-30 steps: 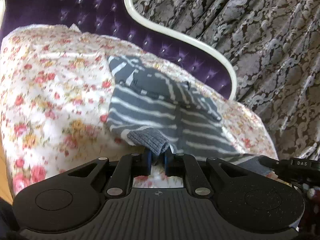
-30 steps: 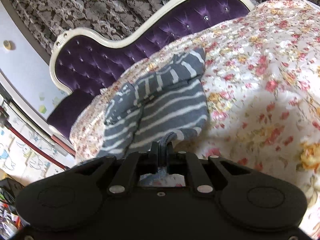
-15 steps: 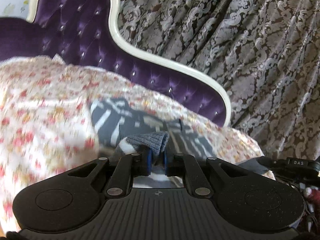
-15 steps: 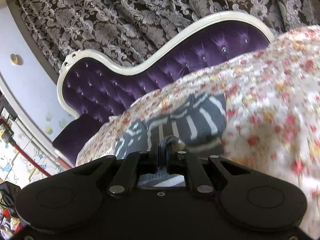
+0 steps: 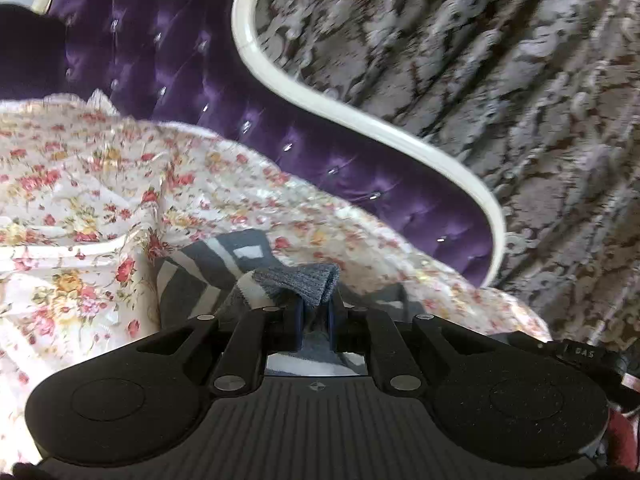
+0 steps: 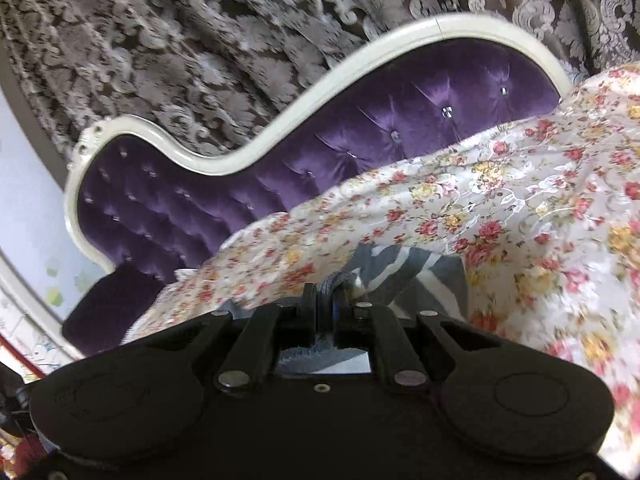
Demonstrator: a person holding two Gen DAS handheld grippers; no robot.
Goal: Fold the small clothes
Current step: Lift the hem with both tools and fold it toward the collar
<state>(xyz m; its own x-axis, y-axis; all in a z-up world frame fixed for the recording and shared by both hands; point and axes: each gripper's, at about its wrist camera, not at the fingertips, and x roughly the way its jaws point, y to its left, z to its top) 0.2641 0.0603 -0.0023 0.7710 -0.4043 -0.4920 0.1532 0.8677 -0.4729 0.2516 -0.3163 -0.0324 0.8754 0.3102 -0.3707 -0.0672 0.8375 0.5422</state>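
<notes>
Left gripper (image 5: 314, 316), right gripper (image 6: 324, 312) pinch striped garment (image 5: 208, 276) over floral bedspread (image 5: 80, 184); purple headboard (image 6: 320, 160) behind.

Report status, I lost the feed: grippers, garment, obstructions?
Left gripper and right gripper both shut on striped garment. Garment lying on floral bedspread. No obstruction seen.

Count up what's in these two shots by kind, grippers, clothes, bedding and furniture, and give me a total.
Grippers: 2, left gripper and right gripper, each shut on the garment
Clothes: 1, grey striped garment
Bedding: 1, floral bedspread
Furniture: 1, purple tufted headboard
Total: 5
</notes>
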